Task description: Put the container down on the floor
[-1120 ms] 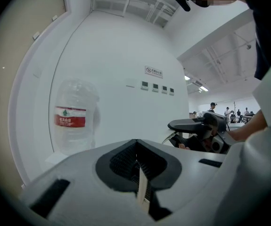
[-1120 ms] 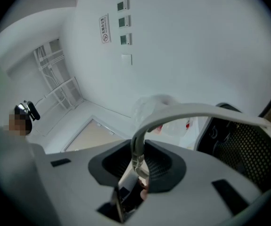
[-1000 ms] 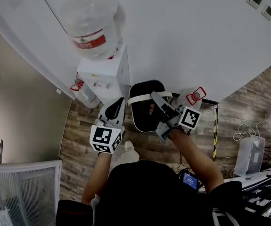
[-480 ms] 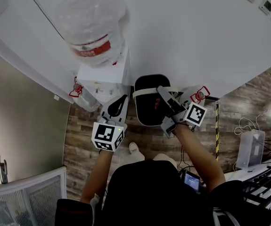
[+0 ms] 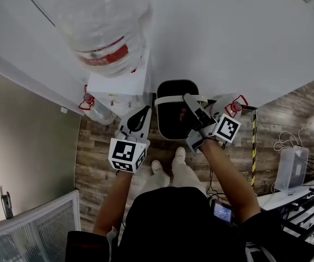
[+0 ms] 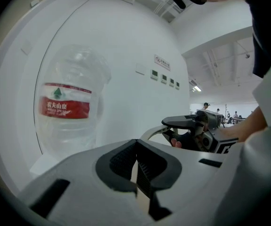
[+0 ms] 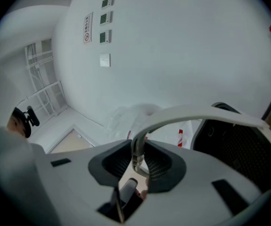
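The container (image 5: 173, 119) is a black bin with a white bail handle (image 5: 170, 100). It hangs above the wooden floor, just right of the water dispenser. My right gripper (image 5: 189, 101) is shut on that handle; in the right gripper view the pads clamp the white handle (image 7: 196, 113) where it curves down, and the bin's dark wall (image 7: 241, 147) shows at the right. My left gripper (image 5: 139, 116) hovers left of the bin in front of the dispenser, its jaws (image 6: 136, 161) shut with nothing in them. From the left gripper view I see the right gripper (image 6: 192, 126) over the bin.
A white water dispenser (image 5: 121, 86) carrying a large clear bottle (image 5: 105, 26) stands against the white wall. Another bottle with a red handle (image 5: 236, 105) sits on the floor right of the bin. The person's shoes (image 5: 170, 165) stand on the wood floor (image 5: 96, 157) below the bin.
The person has stepped closer to the wall and the shoes now show below the bin. The right gripper keeps its hold on the handle; the left stays beside it.
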